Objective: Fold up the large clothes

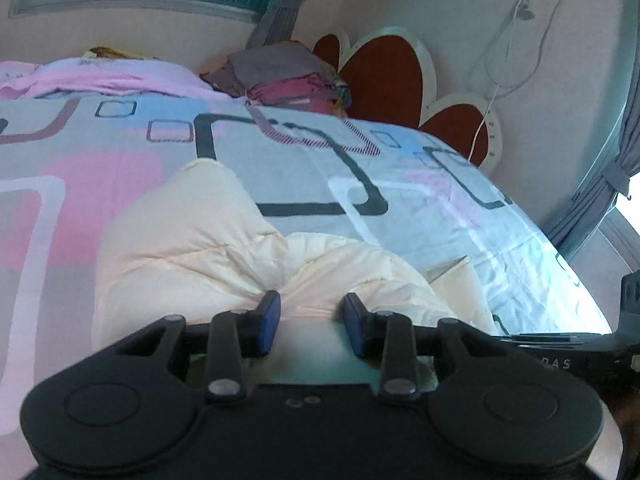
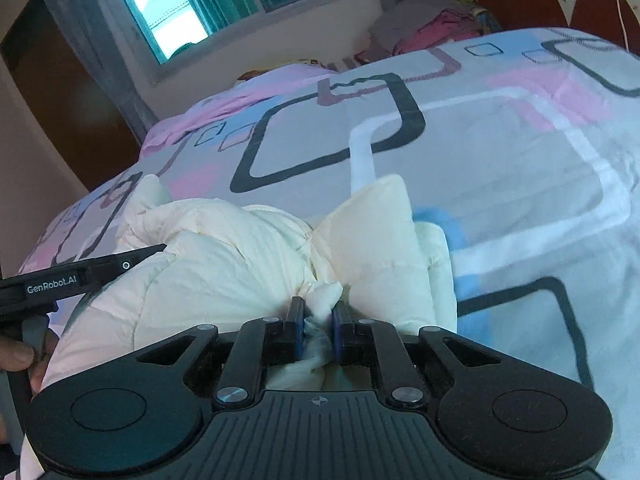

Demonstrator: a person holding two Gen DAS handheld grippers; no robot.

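A cream puffy jacket [image 1: 180, 240] lies crumpled on the bed at the near edge. In the left wrist view my left gripper [image 1: 311, 308] has its blue pads set against a thick fold of the jacket, which fills the gap between them. In the right wrist view my right gripper [image 2: 318, 312] is shut tight on a small bunch of the jacket [image 2: 224, 256], pinched between its pads. The left tool's black body [image 2: 80, 274] reaches in from the left over the jacket, with a hand [image 2: 18, 354] behind it.
The bed cover [image 1: 360, 168] is grey with pink, blue and black squares. A stack of folded clothes [image 1: 288, 80] sits at the far end by the red heart-shaped headboard [image 1: 384, 76]. A pink blanket [image 1: 100, 76] lies under the window. A grey curtain [image 1: 628, 132] hangs at the right.
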